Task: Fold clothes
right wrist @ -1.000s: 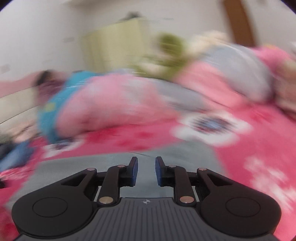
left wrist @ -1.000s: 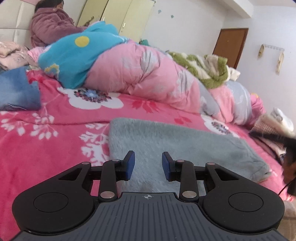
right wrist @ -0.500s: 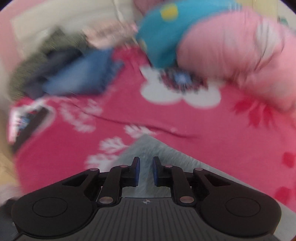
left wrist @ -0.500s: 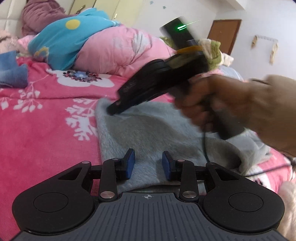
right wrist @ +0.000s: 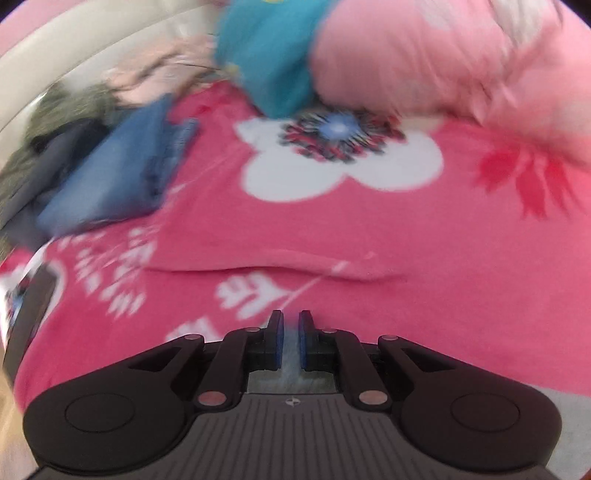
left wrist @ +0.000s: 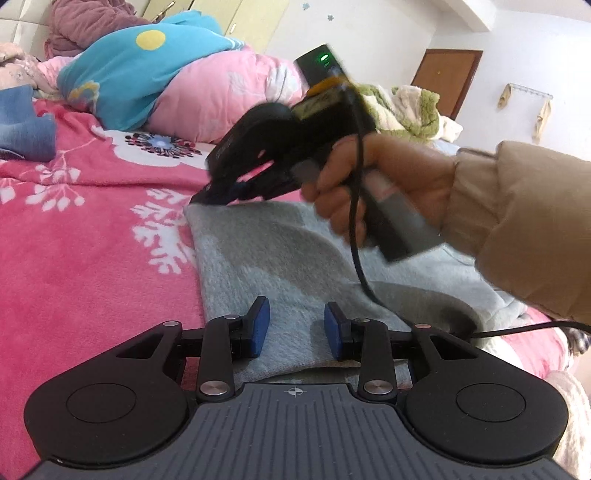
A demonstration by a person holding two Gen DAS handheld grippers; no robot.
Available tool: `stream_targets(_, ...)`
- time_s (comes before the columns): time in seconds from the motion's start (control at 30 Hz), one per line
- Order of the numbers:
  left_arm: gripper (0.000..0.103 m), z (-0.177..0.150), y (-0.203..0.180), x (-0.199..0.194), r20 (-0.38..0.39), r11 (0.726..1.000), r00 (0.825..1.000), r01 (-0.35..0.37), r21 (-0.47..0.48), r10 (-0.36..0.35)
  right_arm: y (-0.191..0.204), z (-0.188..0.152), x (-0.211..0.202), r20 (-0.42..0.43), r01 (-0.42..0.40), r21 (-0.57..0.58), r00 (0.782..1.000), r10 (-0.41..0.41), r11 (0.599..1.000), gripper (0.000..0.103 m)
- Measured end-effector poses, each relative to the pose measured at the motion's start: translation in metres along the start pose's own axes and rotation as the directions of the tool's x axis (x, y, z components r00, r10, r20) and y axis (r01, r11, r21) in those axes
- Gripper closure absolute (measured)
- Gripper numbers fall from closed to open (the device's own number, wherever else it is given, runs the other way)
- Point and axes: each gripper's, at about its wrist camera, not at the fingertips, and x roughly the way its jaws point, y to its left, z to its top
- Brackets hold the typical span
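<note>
A grey fleece garment [left wrist: 288, 258] lies flat on the pink flowered blanket [left wrist: 92, 258]. My left gripper [left wrist: 295, 314] hovers open over the garment's near edge, nothing between its blue pads. A hand in a tan sleeve [left wrist: 517, 221] holds my right gripper [left wrist: 218, 195], whose tip is down at the garment's far left corner. In the right wrist view, blurred by motion, the right gripper [right wrist: 291, 325] has its jaws nearly together with a strip of the grey garment [right wrist: 290, 373] between the pads.
Folded blue jeans [left wrist: 22, 133] lie at the far left of the bed. A pink quilt [left wrist: 221, 96], a teal blanket [left wrist: 129, 74] and a green-white throw [left wrist: 406, 107] pile up behind. A person in a purple robe [left wrist: 85, 18] sits at the back. A black cable [left wrist: 358, 240] hangs from the right gripper.
The right gripper swung across to the garment's far left corner, dropped onto it and narrowed its jaws on the fabric. The left gripper moved slightly nearer the garment's edge and stayed open.
</note>
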Motion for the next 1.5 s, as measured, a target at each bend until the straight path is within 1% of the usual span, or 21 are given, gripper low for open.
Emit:
stream_targets(0.07,0.070,-0.001,0.000,-0.001,0.002,1.000,1.000,0.000,-0.005,0.000,-0.008,0.004,-0.013,-0.002,-0.005,0.047,1.000,0.005,0.999,0.095)
stream_targets(0.27,0.070,0.000,0.004,-0.001,0.002,1.000,1.000,0.016,-0.025,-0.016,-0.056,-0.017,-0.044,0.002,0.067,0.119,0.998,-0.068,0.991,0.094)
stream_targets(0.43,0.070,-0.002,0.001,-0.002,0.009,1.000,1.000,0.006,-0.005,-0.006,-0.096,-0.034,-0.070,0.002,0.126,0.179,0.992,-0.128,0.976,0.094)
stream_targets(0.5,0.070,-0.002,-0.001,-0.001,0.012,1.000,1.000,-0.004,0.008,0.003,-0.112,-0.041,-0.080,0.001,0.149,0.203,0.988,-0.152,0.968,0.097)
stream_targets(0.53,0.070,-0.002,-0.001,-0.001,0.012,1.000,1.000,-0.007,0.013,0.007,-0.119,-0.043,-0.083,0.010,0.143,0.226,0.989,-0.149,0.964,0.098)
stream_targets(0.63,0.070,0.000,-0.001,-0.001,0.002,1.000,1.000,-0.012,0.010,0.012,-0.135,-0.045,-0.089,0.072,0.068,0.328,0.993,-0.097,0.942,0.098)
stream_targets(0.67,0.069,0.001,-0.001,-0.001,-0.005,1.000,1.000,-0.013,0.005,0.013,-0.137,-0.048,-0.096,0.087,0.063,0.335,0.991,-0.097,0.940,0.096)
stream_targets(0.7,0.069,0.002,0.000,0.000,-0.012,1.000,1.000,-0.013,0.000,0.013,-0.137,-0.052,-0.110,0.094,0.079,0.317,0.989,-0.114,0.945,0.094)
stream_targets(0.77,0.069,0.005,0.000,0.000,-0.026,1.000,1.000,-0.016,-0.008,0.016,-0.140,-0.064,-0.137,0.108,0.114,0.287,0.983,-0.150,0.951,0.094)
stream_targets(0.83,0.069,0.008,-0.001,0.000,-0.039,1.000,0.999,-0.025,-0.005,0.025,-0.152,-0.084,-0.165,0.114,0.153,0.280,0.975,-0.191,0.948,0.094)
stream_targets(0.87,0.069,0.008,-0.002,0.001,-0.043,1.000,0.999,-0.030,-0.001,0.030,-0.159,-0.092,-0.172,0.114,0.170,0.285,0.971,-0.210,0.943,0.094)
stream_targets(1.0,0.069,0.007,-0.006,0.002,-0.050,0.999,0.998,-0.047,0.027,0.049,-0.197,-0.117,-0.176,0.098,0.226,0.345,0.957,-0.275,0.911,0.094)
stream_targets(1.07,0.069,0.008,-0.007,0.001,-0.053,0.998,0.997,-0.051,0.030,0.053,-0.217,-0.129,-0.177,0.088,0.253,0.374,0.948,-0.306,0.892,0.098)
stream_targets(1.13,0.069,0.008,-0.007,0.001,-0.053,0.998,0.997,-0.051,0.031,0.052,-0.236,-0.142,-0.179,0.078,0.280,0.403,0.938,-0.337,0.872,0.097)
stream_targets(1.17,0.069,0.008,-0.007,0.001,-0.052,0.998,0.997,-0.050,0.032,0.051,-0.238,-0.145,-0.183,0.076,0.294,0.400,0.933,-0.351,0.868,0.095)
stream_targets(1.27,0.068,0.009,-0.008,-0.001,-0.044,0.998,0.998,-0.050,0.038,0.052,-0.222,-0.154,-0.207,0.091,0.344,0.328,0.915,-0.392,0.880,0.093)
stream_targets(1.3,0.067,0.011,-0.009,-0.003,-0.038,0.998,0.998,-0.050,0.042,0.052,-0.215,-0.158,-0.215,0.106,0.340,0.304,0.916,-0.386,0.890,0.093)
stream_targets(1.4,0.065,0.017,-0.012,-0.006,-0.018,0.997,0.998,-0.051,0.061,0.053,-0.186,-0.164,-0.230,0.157,0.238,0.239,0.947,-0.279,0.941,0.093)
stream_targets(1.43,0.065,0.020,-0.014,-0.006,-0.011,0.996,0.999,-0.052,0.070,0.053,-0.174,-0.163,-0.233,0.169,0.201,0.213,0.956,-0.239,0.956,0.093)
stream_targets(1.5,0.065,0.026,-0.016,-0.003,-0.002,0.996,0.999,-0.051,0.079,0.051,-0.146,-0.153,-0.227,0.182,0.147,0.123,0.969,-0.168,0.981,0.093)
